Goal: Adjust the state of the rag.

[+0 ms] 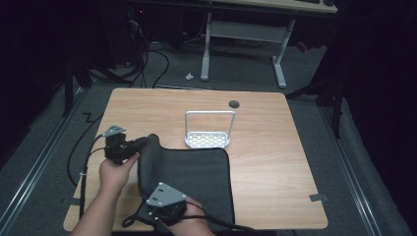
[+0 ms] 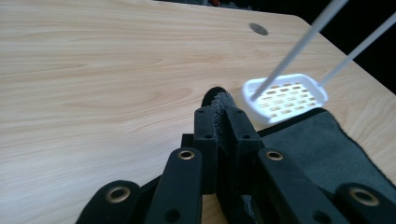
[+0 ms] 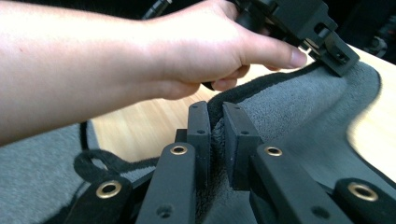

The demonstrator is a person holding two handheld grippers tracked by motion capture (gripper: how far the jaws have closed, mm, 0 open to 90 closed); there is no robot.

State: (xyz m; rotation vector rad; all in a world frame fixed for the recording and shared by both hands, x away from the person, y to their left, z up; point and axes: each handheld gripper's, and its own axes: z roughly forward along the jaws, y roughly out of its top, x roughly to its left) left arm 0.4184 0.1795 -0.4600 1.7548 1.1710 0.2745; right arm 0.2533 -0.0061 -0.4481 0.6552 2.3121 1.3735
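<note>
Looking down from the high view, we see a light wooden table [image 1: 275, 162] with a dark grey mat [image 1: 196, 182] lying on the near part of it. The mat is soft and fuzzy. Its left edge is lifted up off the wood and curls over, while the rest lies flat.

We hold the left gripper [image 1: 142, 143] at the far left corner of the mat. In the left gripper view its two black jaws are close together and they pinch the rolled black edge of the mat [image 2: 219, 105] between them. Our left hand [image 1: 115, 172] wraps around this gripper.

We hold the right gripper [image 1: 147, 204] at the near left part of the mat, close to the front edge of the table. In the right gripper view its jaws squeeze a fold of the grey mat [image 3: 280, 116] tight between them. Farther off in that view we see the left hand [image 3: 196, 51] holding its gripper on the same raised edge.

A small white rack [image 1: 209, 139] with holes in its base and a tall thin handle stands just behind the mat, touching its far edge. A small round dark hole [image 1: 234, 104] sits in the table near the far side.
</note>
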